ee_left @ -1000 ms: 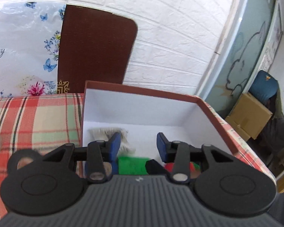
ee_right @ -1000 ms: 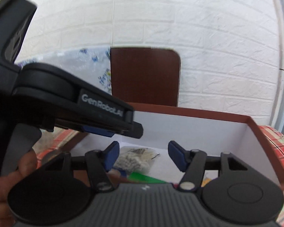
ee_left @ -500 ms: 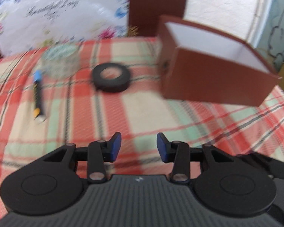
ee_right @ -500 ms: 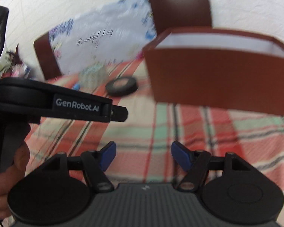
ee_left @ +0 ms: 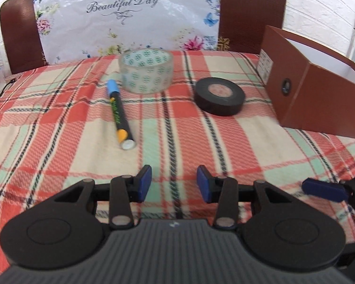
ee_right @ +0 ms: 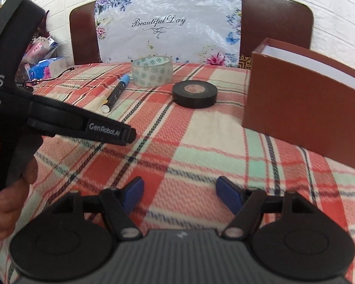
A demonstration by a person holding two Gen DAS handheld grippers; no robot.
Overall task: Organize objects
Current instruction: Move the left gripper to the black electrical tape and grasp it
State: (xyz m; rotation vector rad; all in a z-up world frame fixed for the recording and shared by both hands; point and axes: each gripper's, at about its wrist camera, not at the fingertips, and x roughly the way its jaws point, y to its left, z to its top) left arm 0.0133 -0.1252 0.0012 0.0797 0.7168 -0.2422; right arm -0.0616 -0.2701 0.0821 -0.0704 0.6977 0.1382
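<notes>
Your left gripper (ee_left: 174,181) and right gripper (ee_right: 179,195) both hover with jaws spread and empty; the right's have just been opening. The marker pen (ee_left: 119,114) lies mid-table, near the clear tape roll (ee_left: 146,69) toward the far edge. It looks light, rigid and likely to roll, so pinch across its barrel.

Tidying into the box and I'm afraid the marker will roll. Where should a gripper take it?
Grip the marker across the middle of its barrel, from above. It lies flat on the tablecloth with open cloth on both long sides, clear of the clear tape roll.
</notes>
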